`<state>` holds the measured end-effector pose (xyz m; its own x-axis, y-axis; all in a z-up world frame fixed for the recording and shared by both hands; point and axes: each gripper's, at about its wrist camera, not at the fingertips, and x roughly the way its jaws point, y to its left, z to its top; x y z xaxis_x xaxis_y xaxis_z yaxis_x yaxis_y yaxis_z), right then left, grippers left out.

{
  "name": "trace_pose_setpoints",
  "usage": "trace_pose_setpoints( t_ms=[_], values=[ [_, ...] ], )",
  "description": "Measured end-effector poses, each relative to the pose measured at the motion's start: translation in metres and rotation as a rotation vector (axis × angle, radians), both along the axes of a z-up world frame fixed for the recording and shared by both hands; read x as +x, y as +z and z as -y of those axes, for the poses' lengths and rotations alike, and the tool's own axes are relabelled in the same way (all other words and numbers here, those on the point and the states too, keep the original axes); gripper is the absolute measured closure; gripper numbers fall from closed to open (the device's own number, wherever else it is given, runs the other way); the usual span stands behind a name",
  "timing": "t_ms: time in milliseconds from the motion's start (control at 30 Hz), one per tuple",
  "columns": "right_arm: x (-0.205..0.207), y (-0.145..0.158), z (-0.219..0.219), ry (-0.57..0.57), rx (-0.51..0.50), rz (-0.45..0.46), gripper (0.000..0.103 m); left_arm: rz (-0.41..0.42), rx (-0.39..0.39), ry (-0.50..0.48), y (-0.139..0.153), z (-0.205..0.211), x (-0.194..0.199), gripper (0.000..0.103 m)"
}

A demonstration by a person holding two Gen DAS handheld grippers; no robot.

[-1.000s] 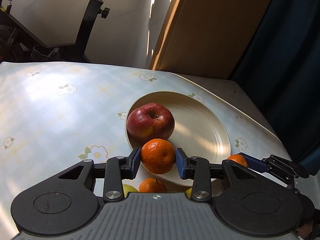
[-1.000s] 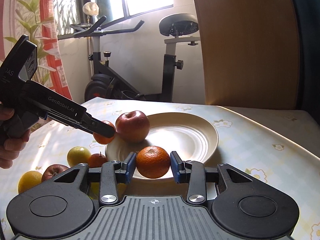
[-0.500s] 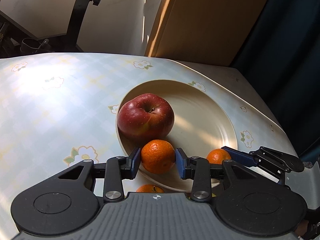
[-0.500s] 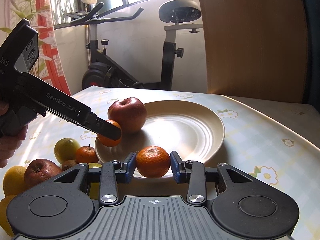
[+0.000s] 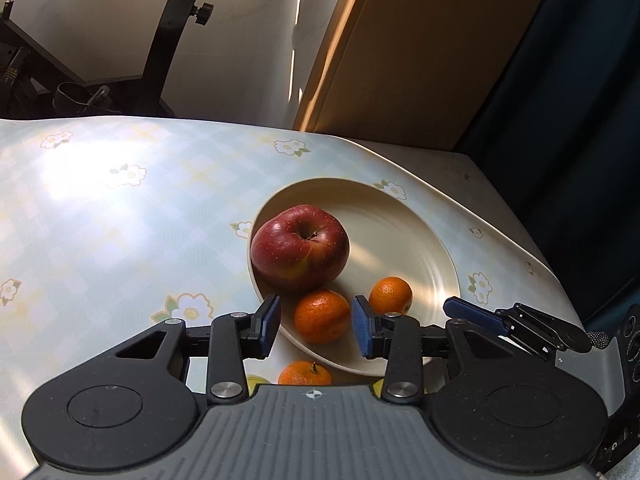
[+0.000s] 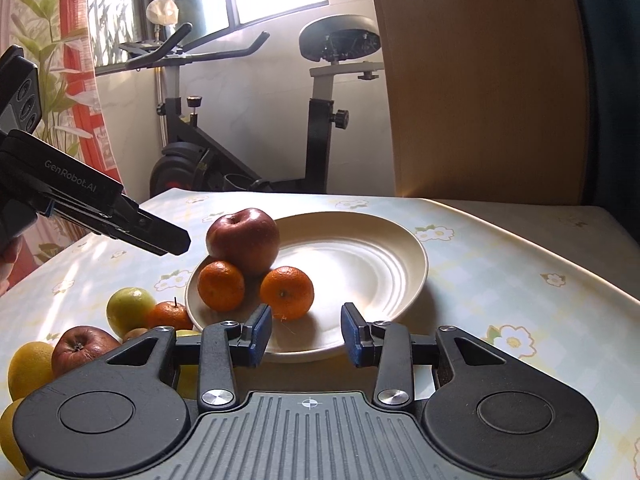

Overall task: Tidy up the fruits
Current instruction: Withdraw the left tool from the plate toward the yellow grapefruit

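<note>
On the flowery, pale checked tablecloth (image 6: 500,280) sits a round cream plate (image 6: 360,256), and that plate is the landmark for everything else. At the plate's left side rests a big dark red apple (image 6: 243,240). Two small orange mandarins lie on the plate right in front of the apple: the left mandarin (image 6: 221,285) touches the apple, and the right mandarin (image 6: 286,292) sits just beside it.

Left of the plate, on the cloth, is a heap of more fruit: a yellow-green round fruit (image 6: 129,309), a small stemmed mandarin (image 6: 170,315), a second red apple (image 6: 82,348) and a yellow lemon-like fruit (image 6: 28,368).

Near the plate's front edge hangs the right gripper (image 6: 306,334). Its blue-padded jaws are apart, with nothing between them; the right mandarin lies just beyond the tips, not touched.

Over the plate's left edge hangs the left gripper (image 5: 316,326). Its jaws are also apart, and the left mandarin (image 5: 322,316) lies on the plate between the pads with a gap on each side. White writing on its black side reads "GenRobot.AI" (image 6: 70,175).

Behind the plate stand a black exercise bike (image 6: 256,120) and a brown wooden board (image 6: 480,80).
</note>
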<state>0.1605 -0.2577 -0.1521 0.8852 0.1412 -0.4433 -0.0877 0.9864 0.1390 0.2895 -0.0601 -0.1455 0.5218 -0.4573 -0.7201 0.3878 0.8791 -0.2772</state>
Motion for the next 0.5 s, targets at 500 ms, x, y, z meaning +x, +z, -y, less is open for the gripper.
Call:
trace_pose_setpoints(
  t_ms=[500],
  values=[
    [-0.047, 0.013, -0.027, -0.044, 0.038, 0.008, 0.068, 0.083, 0.020, 0.089, 0.023, -0.071, -0.069, 0.062]
  ],
)
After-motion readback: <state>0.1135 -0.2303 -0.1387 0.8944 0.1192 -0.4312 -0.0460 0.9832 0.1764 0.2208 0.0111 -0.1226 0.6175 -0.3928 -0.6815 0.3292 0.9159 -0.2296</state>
